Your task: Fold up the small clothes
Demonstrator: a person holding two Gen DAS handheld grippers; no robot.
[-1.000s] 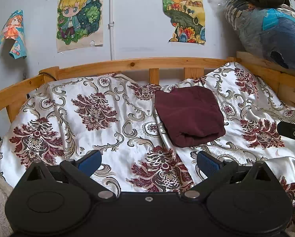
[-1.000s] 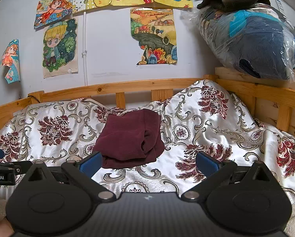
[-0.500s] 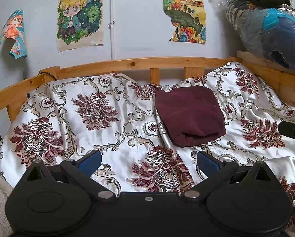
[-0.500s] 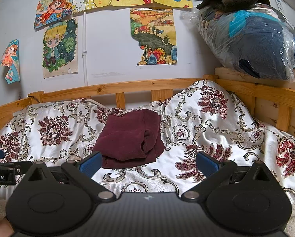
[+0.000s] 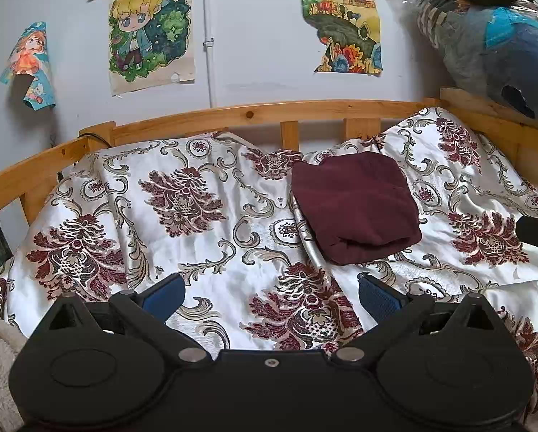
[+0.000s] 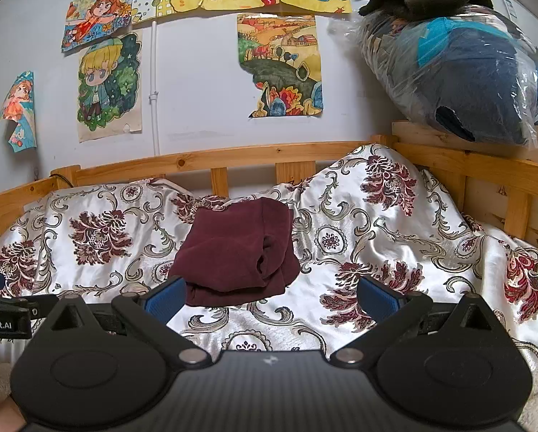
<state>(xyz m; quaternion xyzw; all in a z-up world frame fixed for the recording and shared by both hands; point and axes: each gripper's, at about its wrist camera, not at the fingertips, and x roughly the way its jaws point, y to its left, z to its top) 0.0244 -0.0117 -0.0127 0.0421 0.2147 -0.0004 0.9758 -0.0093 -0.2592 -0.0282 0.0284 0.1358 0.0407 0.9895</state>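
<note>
Maroon fleece garment [image 5: 355, 208], folded into a soft square, lies on the glossy floral bedspread [image 5: 197, 237] at one o'clock from the left gripper [image 5: 270, 293]; the right gripper [image 6: 270, 297] sees it at eleven. Both spread wide, empty.

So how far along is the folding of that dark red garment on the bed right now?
Done, by the look of it: the dark red garment lies as a compact folded bundle on the floral bedspread. In hand: nothing; the left gripper and right gripper both hang short of it, jaws wide apart and empty. Left: at most tidying the loose layers at its near right edge. No other unfolded clothes show on the bed.
</note>
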